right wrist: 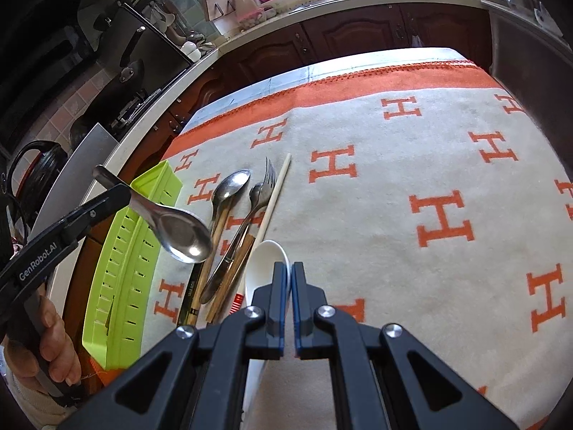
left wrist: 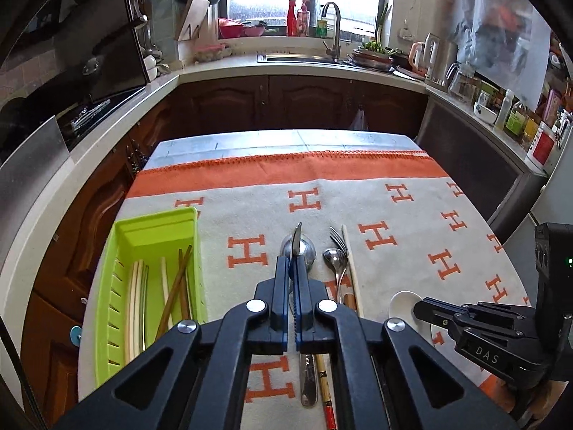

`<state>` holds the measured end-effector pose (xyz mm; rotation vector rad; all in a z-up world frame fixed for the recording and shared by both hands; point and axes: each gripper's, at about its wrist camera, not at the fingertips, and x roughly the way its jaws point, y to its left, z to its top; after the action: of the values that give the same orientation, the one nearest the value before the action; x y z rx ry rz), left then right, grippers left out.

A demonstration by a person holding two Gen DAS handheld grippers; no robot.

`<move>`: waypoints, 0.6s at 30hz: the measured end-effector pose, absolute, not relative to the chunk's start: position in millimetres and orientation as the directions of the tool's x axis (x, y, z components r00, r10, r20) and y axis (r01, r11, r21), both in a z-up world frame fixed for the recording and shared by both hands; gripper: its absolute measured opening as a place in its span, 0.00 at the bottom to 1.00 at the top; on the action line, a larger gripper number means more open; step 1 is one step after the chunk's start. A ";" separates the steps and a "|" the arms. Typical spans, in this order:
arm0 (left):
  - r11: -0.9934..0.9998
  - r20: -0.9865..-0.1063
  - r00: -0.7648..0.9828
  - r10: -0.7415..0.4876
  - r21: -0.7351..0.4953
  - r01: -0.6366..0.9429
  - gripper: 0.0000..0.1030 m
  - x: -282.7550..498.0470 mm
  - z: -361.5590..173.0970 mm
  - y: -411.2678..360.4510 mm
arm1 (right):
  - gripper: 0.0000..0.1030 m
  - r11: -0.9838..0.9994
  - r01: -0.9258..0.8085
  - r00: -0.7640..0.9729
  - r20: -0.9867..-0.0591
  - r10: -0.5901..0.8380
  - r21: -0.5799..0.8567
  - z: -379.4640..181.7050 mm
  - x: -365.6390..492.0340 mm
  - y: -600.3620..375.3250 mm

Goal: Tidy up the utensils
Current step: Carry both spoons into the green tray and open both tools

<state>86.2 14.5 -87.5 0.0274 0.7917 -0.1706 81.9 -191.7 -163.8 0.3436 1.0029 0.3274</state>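
Observation:
My left gripper (left wrist: 292, 261) is shut on the handle of a steel soup spoon (right wrist: 186, 237), held in the air above the cloth. In the right wrist view this gripper (right wrist: 123, 193) hangs beside the lime-green utensil tray (right wrist: 121, 251), and the spoon's bowl points toward the pile of cutlery. The tray (left wrist: 154, 215) holds several chopsticks (left wrist: 172, 286). A steel spoon (right wrist: 231, 184), a fork (right wrist: 266, 175), a pale chopstick (right wrist: 277, 188) and a white ceramic spoon (right wrist: 268, 261) lie on the cloth. My right gripper (right wrist: 290, 273) is shut and empty, just over the ceramic spoon.
The table is covered by a cream blanket (right wrist: 394, 179) with orange H marks. Wooden-handled utensils and dark chopsticks (right wrist: 191, 297) lie by the tray. A kitchen counter with a sink (left wrist: 304, 58) runs behind. A person's hand (right wrist: 53, 340) grips the left tool.

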 end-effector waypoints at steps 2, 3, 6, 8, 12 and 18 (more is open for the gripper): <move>0.987 -0.700 0.700 -0.144 -0.048 0.154 0.00 77.9 -80.2 20.9 | 0.03 0.898 -0.122 0.503 -0.754 0.422 0.422 -158.8 78.8 -188.0; 0.987 -0.695 0.705 -0.143 -0.051 0.149 0.00 74.1 -77.1 23.9 | 0.03 0.900 -0.129 0.507 -0.752 0.422 0.418 -155.8 77.4 -185.6; 0.989 -0.683 0.717 -0.140 -0.069 0.128 0.00 62.0 -65.6 39.3 | 0.03 0.897 -0.152 0.512 -0.744 0.430 0.414 -146.9 74.2 -179.2; 0.991 -0.678 0.722 -0.135 -0.080 0.111 0.00 53.3 -58.5 51.0 | 0.03 0.894 -0.170 0.514 -0.737 0.439 0.414 -140.6 73.1 -173.8; 0.994 -0.662 0.742 -0.105 -0.089 0.061 0.00 32.0 -44.2 77.0 | 0.03 0.883 -0.213 0.518 -0.718 0.465 0.419 -126.3 72.0 -158.1; 0.997 -0.640 0.768 -0.003 -0.059 -0.046 0.00 5.8 -36.8 118.7 | 0.03 0.853 -0.290 0.491 -0.698 0.522 0.434 -107.3 75.3 -116.6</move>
<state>5.8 118.7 -36.8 -0.0727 0.6944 0.0235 75.3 -116.6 -107.3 0.2742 0.9367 0.4999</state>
